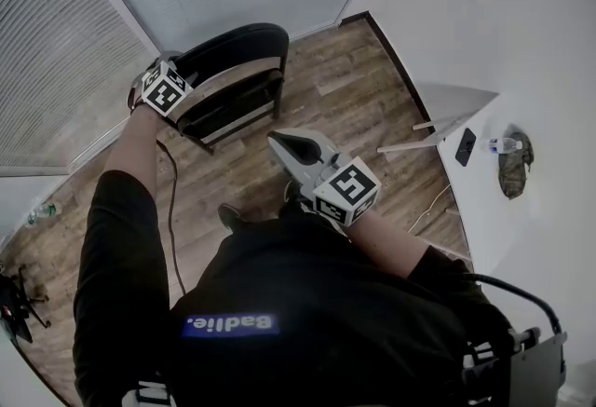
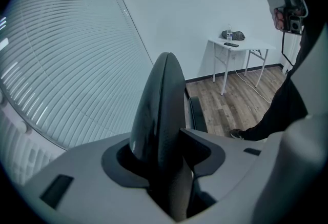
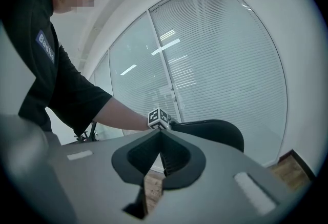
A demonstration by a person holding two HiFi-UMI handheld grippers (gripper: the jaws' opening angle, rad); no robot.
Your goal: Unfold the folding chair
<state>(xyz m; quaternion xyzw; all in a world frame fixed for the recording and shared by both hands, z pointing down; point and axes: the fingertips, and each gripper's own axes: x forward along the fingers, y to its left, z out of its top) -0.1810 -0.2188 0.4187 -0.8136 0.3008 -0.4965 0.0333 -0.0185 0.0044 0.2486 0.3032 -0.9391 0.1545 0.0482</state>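
The right tool (image 1: 277, 141), at lower centre of the head view, is pinched shut on nothing. The left tool (image 2: 154, 138) clamps the top edge of the folding chair (image 1: 233, 47), upper left beside the blinds (image 1: 56, 51). It looks still folded. Next, probably press the seat down. The backrest (image 2: 161, 95) is curved, black and pebbled.

We are seeing the black padded metal-framed folding chair (image 1: 237, 44) standing upright at eleven o'clock, its seat hanging folded against the frame.
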